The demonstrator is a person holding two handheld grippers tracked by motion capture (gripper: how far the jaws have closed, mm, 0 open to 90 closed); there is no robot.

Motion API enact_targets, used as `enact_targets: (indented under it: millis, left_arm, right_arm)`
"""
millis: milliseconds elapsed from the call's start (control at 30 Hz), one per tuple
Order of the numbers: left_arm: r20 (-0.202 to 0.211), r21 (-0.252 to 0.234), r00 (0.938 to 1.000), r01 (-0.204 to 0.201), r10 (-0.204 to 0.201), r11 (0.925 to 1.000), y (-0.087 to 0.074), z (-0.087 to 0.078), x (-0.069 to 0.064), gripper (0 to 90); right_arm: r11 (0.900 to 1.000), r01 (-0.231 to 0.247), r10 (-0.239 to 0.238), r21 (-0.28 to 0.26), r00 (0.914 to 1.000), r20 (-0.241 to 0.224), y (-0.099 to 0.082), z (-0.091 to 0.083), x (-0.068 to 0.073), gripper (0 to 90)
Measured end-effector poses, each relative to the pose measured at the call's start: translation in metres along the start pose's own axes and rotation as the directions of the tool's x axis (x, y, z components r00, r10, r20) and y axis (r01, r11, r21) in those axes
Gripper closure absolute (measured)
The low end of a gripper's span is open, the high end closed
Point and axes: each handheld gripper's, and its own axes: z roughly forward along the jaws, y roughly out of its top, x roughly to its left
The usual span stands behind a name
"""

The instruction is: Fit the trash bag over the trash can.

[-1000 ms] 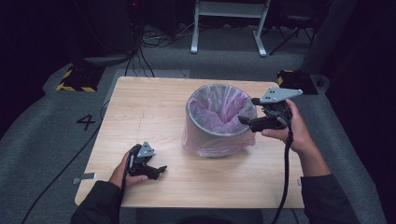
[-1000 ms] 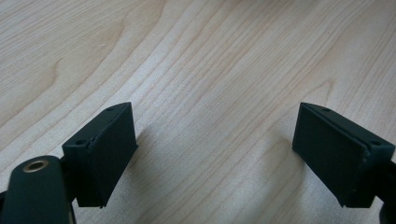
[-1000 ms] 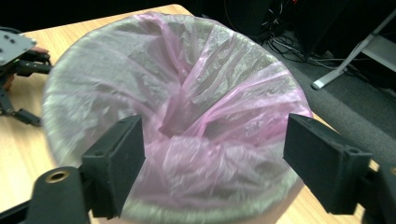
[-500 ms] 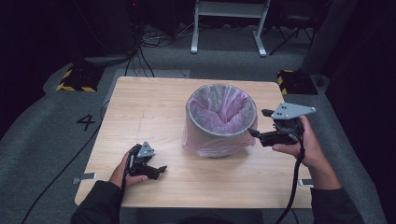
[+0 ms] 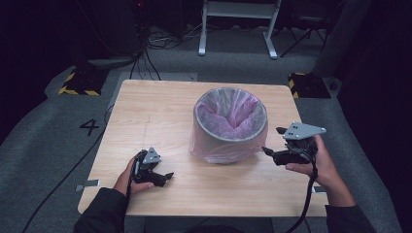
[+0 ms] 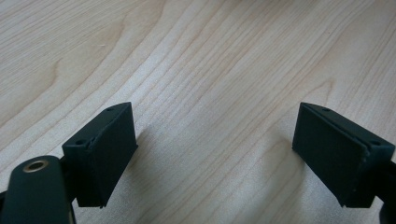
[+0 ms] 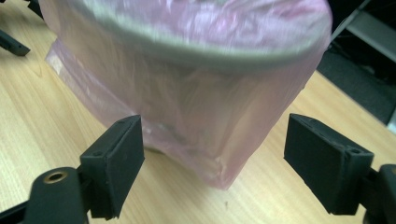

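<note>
Both grippers (image 5: 167,175) (image 5: 273,143) have fingers wide apart, empty; pink bag (image 7: 196,116) on bin (image 5: 231,127) looks thin, slippery: pinch its loose lower fold.

Grey bin (image 5: 230,127) upright mid-table — pink bag liner (image 5: 228,116) draped over rim.

The person wears dark sleeves at the bottom of the frame, each hand carrying a black claw, left claw (image 5: 167,176) and right claw (image 5: 273,141), topped by a grey three-cornered plate, black cables trailing.
</note>
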Motion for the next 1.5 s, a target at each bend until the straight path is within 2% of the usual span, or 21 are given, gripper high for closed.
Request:
enact_targets:
  millis: [367, 467, 600, 767, 800, 900, 1100, 1133, 1233, 1267, 1300, 1333, 1500]
  left_arm:
    - [0.000, 0.000, 1.0000, 0.000, 0.000, 1.0000, 0.000, 0.000, 0.000, 13.3]
    - [-0.001, 0.000, 1.0000, 0.000, 0.000, 1.0000, 0.000, 0.000, 0.000, 13.3]
    - [-0.001, -0.003, 1.0000, 0.001, -0.001, 1.0000, 0.000, 0.000, 0.000, 13.3]
    - [0.000, 0.000, 1.0000, 0.000, 0.000, 1.0000, 0.000, 0.000, 0.000, 13.3]
    - [0.000, 0.000, 1.0000, 0.000, 0.000, 1.0000, 0.000, 0.000, 0.000, 13.3]
    - [-0.001, -0.002, 1.0000, 0.001, -0.001, 1.0000, 0.000, 0.000, 0.000, 13.3]
    - [-0.002, 0.003, 1.0000, -0.003, 0.003, 1.0000, 0.000, 0.000, 0.000, 13.3]
    - [-0.003, 0.002, 1.0000, -0.003, 0.003, 1.0000, 0.001, 0.000, 0.001, 13.3]
    - [-0.003, 0.002, 1.0000, -0.002, 0.002, 1.0000, 0.001, 0.000, 0.001, 13.3]
    - [-0.003, 0.002, 1.0000, -0.003, 0.003, 1.0000, 0.001, 0.000, 0.001, 13.3]
    - [-0.003, 0.003, 1.0000, -0.002, 0.002, 1.0000, 0.001, 0.000, 0.001, 13.3]
    - [-0.003, 0.003, 1.0000, -0.002, 0.002, 1.0000, 0.001, 0.000, 0.001, 13.3]
    - [-0.003, 0.003, 1.0000, -0.002, 0.002, 1.0000, 0.001, 0.000, 0.001, 13.3]
  right_arm:
    - [0.9976, -0.003, 0.002, 0.069, 0.9998, 0.017, -0.031, 0.016, 0.003, 20.3]
    - [0.9951, 0.015, -0.020, 0.097, 0.9988, 0.045, -0.042, 0.023, 0.003, 20.0]
    - [0.9906, 0.014, -0.020, 0.136, 0.9988, 0.045, -0.058, 0.036, 0.003, 20.2]
    - [0.9882, -0.005, 0.000, 0.153, 0.9994, 0.035, -0.070, 0.044, 0.002, 20.1]
    - [0.9864, -0.009, 0.002, 0.164, 0.9990, 0.046, -0.076, 0.048, 0.003, 19.7]
    - [0.9839, -0.020, 0.014, 0.177, 0.9993, 0.034, -0.086, 0.052, 0.002, 19.9]
    - [0.9824, -0.038, 0.033, 0.183, 0.9989, 0.032, -0.105, 0.059, 0.001, 19.4]
    - [0.9818, -0.050, 0.043, 0.183, 0.9981, 0.043, -0.113, 0.061, 0.000, 19.3]
    - [0.9829, -0.068, 0.061, 0.171, 0.9970, 0.047, -0.120, 0.061, -0.002, 19.4]
    - [0.9839, -0.109, 0.103, 0.142, 0.9936, 0.047, -0.126, 0.060, -0.004, 20.5]
    - [0.9837, -0.127, 0.123, 0.127, 0.9917, 0.038, -0.130, 0.060, -0.005, 20.2]
    - [0.9837, -0.127, 0.123, 0.127, 0.9917, 0.038, -0.130, 0.060, -0.005, 20.2]
    - [0.9742, -0.200, 0.197, 0.104, 0.9795, 0.043, -0.152, 0.059, -0.009, 19.8]
